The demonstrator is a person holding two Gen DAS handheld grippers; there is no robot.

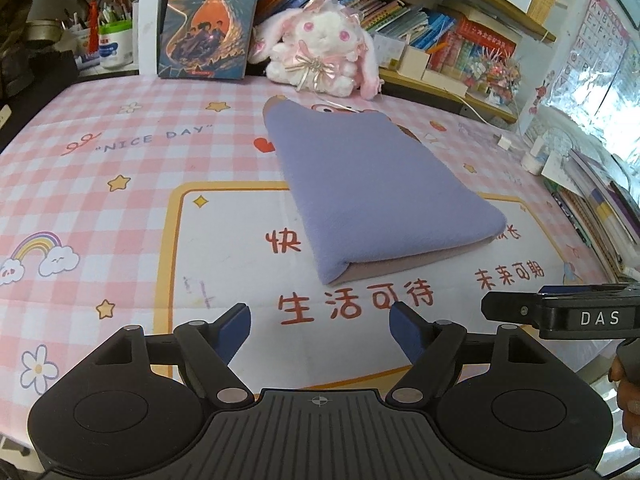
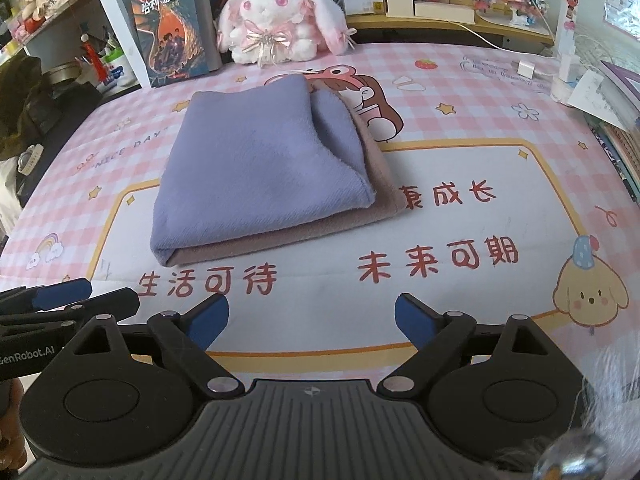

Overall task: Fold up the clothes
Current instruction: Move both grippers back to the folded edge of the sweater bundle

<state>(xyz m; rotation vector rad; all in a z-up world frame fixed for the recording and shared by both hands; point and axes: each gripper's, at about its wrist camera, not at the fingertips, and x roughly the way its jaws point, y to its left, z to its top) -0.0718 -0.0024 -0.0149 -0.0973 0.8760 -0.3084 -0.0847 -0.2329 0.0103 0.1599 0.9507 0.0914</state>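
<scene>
A folded lavender cloth (image 1: pixel 360 176) with a mauve-pink underside lies flat on the pink checked tablecloth (image 1: pixel 100 184); it also shows in the right wrist view (image 2: pixel 256 168). My left gripper (image 1: pixel 320 322) is open and empty, hovering just short of the cloth's near edge. My right gripper (image 2: pixel 311 316) is open and empty, also just short of the cloth. The right gripper's body shows at the right edge of the left wrist view (image 1: pixel 560 314). The left gripper's fingers (image 2: pixel 60 294) show at the left edge of the right wrist view.
A plush pink-and-white rabbit (image 2: pixel 276 20) and an upright book (image 2: pixel 172 24) stand at the table's back edge. Bookshelves run behind (image 1: pixel 420 20). A pen pot (image 1: pixel 114 40) is back left. Stacked books (image 1: pixel 592 208) and a white charger (image 2: pixel 525 68) sit at the right.
</scene>
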